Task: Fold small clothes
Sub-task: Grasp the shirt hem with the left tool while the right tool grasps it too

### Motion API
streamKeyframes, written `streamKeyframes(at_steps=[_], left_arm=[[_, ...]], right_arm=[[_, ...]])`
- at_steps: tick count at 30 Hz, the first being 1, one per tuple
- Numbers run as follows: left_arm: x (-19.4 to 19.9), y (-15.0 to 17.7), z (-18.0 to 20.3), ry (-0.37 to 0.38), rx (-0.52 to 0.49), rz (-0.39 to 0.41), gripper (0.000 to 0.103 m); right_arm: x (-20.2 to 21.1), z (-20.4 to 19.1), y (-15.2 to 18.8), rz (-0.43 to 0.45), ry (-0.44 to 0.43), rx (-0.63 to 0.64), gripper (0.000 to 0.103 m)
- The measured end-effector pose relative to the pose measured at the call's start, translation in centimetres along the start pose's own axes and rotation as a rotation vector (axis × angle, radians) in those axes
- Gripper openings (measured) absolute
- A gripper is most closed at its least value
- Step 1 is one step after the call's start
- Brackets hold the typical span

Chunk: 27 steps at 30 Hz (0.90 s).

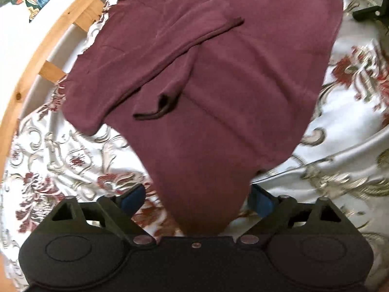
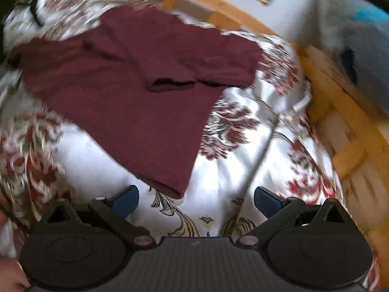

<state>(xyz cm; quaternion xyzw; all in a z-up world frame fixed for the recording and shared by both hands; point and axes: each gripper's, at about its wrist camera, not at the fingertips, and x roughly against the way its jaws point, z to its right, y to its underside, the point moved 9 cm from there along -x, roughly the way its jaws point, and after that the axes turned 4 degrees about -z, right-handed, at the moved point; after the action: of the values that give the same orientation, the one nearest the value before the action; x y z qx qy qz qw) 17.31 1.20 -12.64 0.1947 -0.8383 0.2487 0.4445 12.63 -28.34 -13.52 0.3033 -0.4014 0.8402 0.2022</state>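
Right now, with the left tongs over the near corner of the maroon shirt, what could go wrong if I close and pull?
1. The maroon shirt has a sleeve folded loosely on top; a pull from the corner could drag it out of place.
2. The left tongs stand open around the corner, and closing low may also pinch the floral bedspread.
3. The right tongs are open, holding nothing, so the shirt may slide.

No legible text — anywhere.
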Motion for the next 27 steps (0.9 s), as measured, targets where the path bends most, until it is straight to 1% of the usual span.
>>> streamKeyframes(at_steps=[2, 4, 5, 8, 9, 10, 12, 14, 15, 17, 19, 23, 27], left_arm=[[-0.3, 0.2, -0.2, -0.008, -0.003, -0.014, 0.086], [-0.4, 0.2, -0.3, 0.000, -0.003, -0.013, 0.079], [-0.2, 0.1, -0.3, -0.007, -0.012, -0.007, 0.072], [0.0, 0.0, 0.1, -0.063, -0.049, -0.002, 0.043], [0.0, 0.0, 0.2, -0.078, -0.055, -0.001, 0.034], [0.0, 0.0, 0.1, -0.085, -0.053, 0.003, 0.030], [0.1, -0.2, -0.3, -0.077, -0.032, 0.016, 0.014], [0.6, -0.4, -0.9, -0.076, -0.001, 0.036, 0.007], [0.9, -0.6, -1.2, -0.077, 0.015, 0.048, 0.006], [1.5, -0.9, -1.9, -0.075, 0.050, 0.077, 0.005], [1.9, -1.2, -2.4, -0.074, 0.083, 0.099, 0.005], [3.0, -1.8, -3.6, -0.063, 0.151, 0.138, 0.005], [3.9, -2.3, -5.0, -0.040, 0.225, 0.159, 0.004]], right_arm=[[-0.5, -0.7, -0.2, 0.013, 0.021, 0.077, 0.103], [-1.0, -1.1, -0.7, 0.033, 0.053, 0.133, 0.103], [-1.2, -1.4, -1.0, 0.043, 0.068, 0.155, 0.103], [-1.6, -2.4, -1.5, 0.082, 0.125, 0.244, 0.103], [-1.6, -2.8, -1.5, 0.100, 0.141, 0.277, 0.102], [-1.5, -3.1, -1.6, 0.115, 0.152, 0.304, 0.101], [-1.4, -3.5, -1.5, 0.129, 0.139, 0.325, 0.093], [-1.5, -3.5, -1.3, 0.128, 0.109, 0.317, 0.087], [-1.5, -3.5, -1.2, 0.130, 0.098, 0.315, 0.083], [-1.2, -3.7, -0.9, 0.136, 0.064, 0.321, 0.080], [-0.8, -3.9, -0.7, 0.144, 0.040, 0.318, 0.080], [-0.5, -3.9, -0.9, 0.138, -0.009, 0.259, 0.081], [-1.5, -4.2, -1.1, 0.144, 0.015, 0.282, 0.083]])
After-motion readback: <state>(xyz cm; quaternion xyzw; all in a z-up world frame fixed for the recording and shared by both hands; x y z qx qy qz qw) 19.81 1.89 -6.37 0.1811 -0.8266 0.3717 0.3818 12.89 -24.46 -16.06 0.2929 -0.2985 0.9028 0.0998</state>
